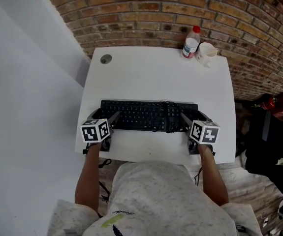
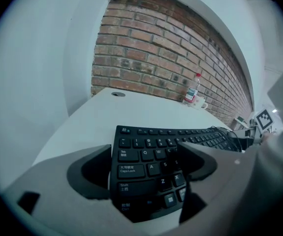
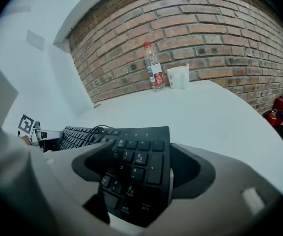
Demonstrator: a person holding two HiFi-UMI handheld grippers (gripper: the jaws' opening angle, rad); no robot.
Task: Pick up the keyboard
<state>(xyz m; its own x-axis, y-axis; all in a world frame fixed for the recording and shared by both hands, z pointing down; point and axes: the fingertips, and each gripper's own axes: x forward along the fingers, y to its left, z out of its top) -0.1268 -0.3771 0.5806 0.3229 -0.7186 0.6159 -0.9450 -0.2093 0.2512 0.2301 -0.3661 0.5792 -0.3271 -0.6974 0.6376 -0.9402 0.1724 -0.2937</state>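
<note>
Keyboard [image 1: 148,115] lies flat on the counter [image 1: 146,73], long side running left to right, close to the near edge. Left tool [image 1: 104,117] is wide, with the keyboard's left end between its jaws. Right tool [image 1: 196,119] is equally wide around the number-pad end. On each, the outer jaw sits just beside the end edge and the inner jaw hangs over the keys. We see no squeeze yet.

Risks as we judge them:
- The inner jaws land on keycaps, not frame. Caps give and are slick, so the grip may slip or skate.
- If one tool closes or lifts first, the keyboard tilts and pivots out of the other.
- The cable [image 1: 170,116] is coiled on the keys right of middle, and we can't tell where it leads. It could slide off, snag or tug on the lift.
- A drop near that edge goes to the floor.

Bottle [image 1: 191,42] and cup [image 1: 206,53] stand at the far right, well apart, so no issue there.
</note>
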